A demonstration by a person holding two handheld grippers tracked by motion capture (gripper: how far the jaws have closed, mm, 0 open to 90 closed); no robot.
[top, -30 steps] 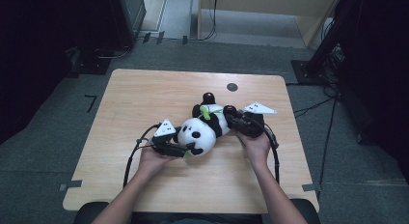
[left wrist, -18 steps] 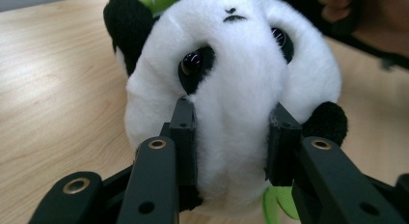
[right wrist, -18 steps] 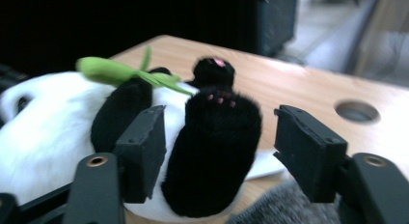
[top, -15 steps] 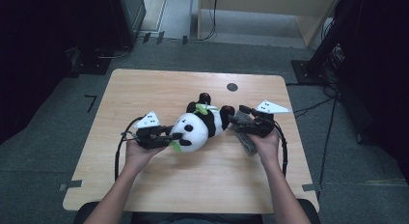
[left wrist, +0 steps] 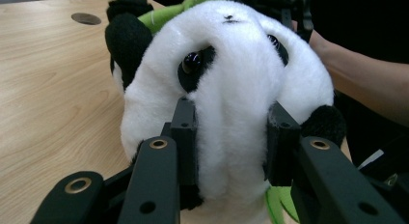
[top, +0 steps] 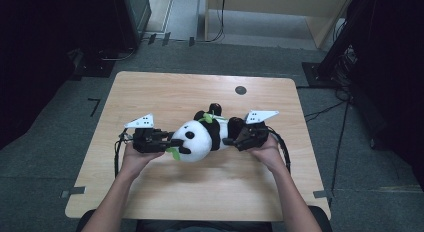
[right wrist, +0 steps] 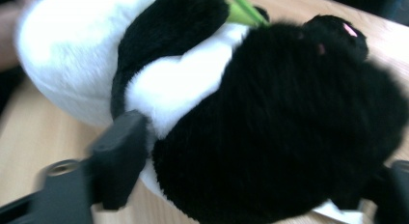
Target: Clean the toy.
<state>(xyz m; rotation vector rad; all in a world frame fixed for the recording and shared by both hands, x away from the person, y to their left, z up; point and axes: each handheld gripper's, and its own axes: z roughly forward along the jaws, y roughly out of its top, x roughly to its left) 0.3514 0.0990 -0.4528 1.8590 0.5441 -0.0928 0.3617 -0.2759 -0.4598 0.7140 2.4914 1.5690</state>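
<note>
A light wooden counter [top: 165, 92] with rounded corners stands on a grey floor [top: 380, 182]. A plush panda [top: 202, 137] lies on its side on the counter, at about the middle. A small dark round hole [top: 241, 90] sits beyond the panda, near the counter's far edge.

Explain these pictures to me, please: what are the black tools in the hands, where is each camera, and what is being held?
A person sits at a wooden table and holds a hand tool with two black jaws in each hand. One camera looks down from above; one small camera rides on each tool and looks along its jaws. The left gripper is shut on the head of a plush panda; in the left gripper view its fingers press into the white fur. The right gripper is at the panda's black rear end, with the black leg between its jaws; that view is blurred, so a firm grip cannot be told.
</note>
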